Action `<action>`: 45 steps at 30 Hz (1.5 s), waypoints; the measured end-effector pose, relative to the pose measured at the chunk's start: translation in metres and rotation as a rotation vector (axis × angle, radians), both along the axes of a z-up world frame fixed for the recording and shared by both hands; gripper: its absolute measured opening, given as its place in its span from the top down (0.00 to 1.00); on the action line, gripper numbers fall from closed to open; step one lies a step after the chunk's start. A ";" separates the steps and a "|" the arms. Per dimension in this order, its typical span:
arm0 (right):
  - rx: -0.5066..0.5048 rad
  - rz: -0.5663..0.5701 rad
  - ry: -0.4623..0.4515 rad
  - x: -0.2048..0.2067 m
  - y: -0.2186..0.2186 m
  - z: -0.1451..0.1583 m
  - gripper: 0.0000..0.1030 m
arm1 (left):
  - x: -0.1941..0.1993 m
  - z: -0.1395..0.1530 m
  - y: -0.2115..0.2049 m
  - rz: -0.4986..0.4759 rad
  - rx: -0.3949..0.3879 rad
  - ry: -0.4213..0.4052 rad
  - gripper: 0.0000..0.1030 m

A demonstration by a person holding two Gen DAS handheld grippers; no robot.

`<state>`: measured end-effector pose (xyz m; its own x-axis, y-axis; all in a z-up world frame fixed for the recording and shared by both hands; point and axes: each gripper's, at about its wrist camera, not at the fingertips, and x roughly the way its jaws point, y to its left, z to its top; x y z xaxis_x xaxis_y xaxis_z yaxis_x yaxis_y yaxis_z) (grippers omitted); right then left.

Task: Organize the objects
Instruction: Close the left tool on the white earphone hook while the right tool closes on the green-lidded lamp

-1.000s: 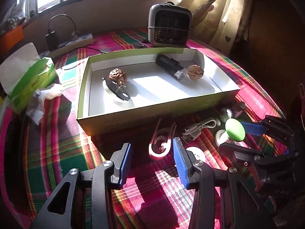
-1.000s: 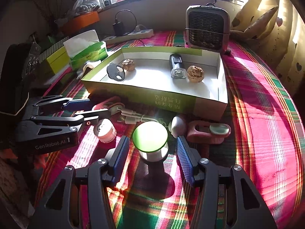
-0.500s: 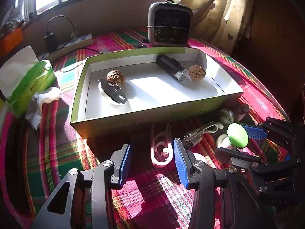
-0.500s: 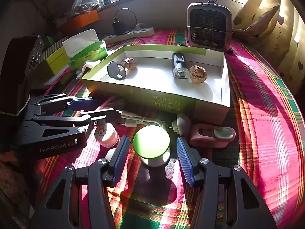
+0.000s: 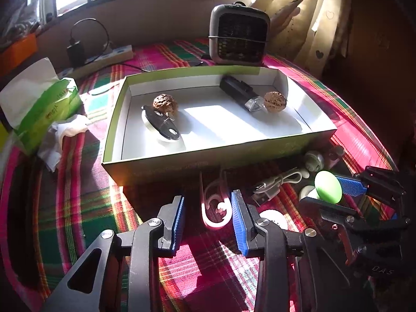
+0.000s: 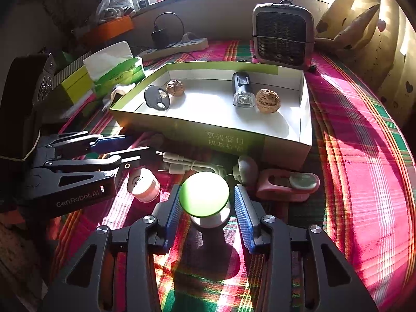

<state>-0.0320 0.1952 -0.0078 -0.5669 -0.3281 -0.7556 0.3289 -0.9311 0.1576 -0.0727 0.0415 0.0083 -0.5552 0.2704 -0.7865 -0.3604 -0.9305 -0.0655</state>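
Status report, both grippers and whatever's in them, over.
Left gripper closing around pink hook, not clamped. Right gripper closing around green-topped jar, pads close. Box just ahead; cable between, over.

Pink clip's (image 5: 215,208) far ends behind the green box (image 5: 234,153), unreadable print.

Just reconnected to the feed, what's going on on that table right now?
Both handheld grippers are closing at once. The left gripper straddles a pink U-shaped plastic clip; the right gripper flanks a green-topped round white jar. Neither is gripped yet. The open green cardboard box already holds two walnuts, a black torch and a fob.
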 end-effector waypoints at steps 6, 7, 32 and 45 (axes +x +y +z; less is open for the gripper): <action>0.003 -0.004 0.000 0.000 -0.001 0.000 0.67 | 0.000 -0.001 -0.002 0.015 -0.003 0.002 0.79; 0.002 -0.005 0.000 0.000 -0.001 0.000 0.68 | 0.000 -0.001 -0.003 0.015 0.001 0.001 0.79; 0.000 -0.005 0.019 0.002 0.000 0.003 0.79 | 0.004 -0.002 -0.006 0.029 0.017 0.004 0.79; -0.002 -0.006 0.022 0.001 0.000 0.003 0.82 | 0.007 -0.002 -0.010 0.039 0.029 0.003 0.79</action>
<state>-0.0308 0.1951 -0.0047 -0.5855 -0.3259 -0.7422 0.3268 -0.9328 0.1518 -0.0655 0.0316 0.0058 -0.5679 0.2715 -0.7770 -0.3240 -0.9415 -0.0921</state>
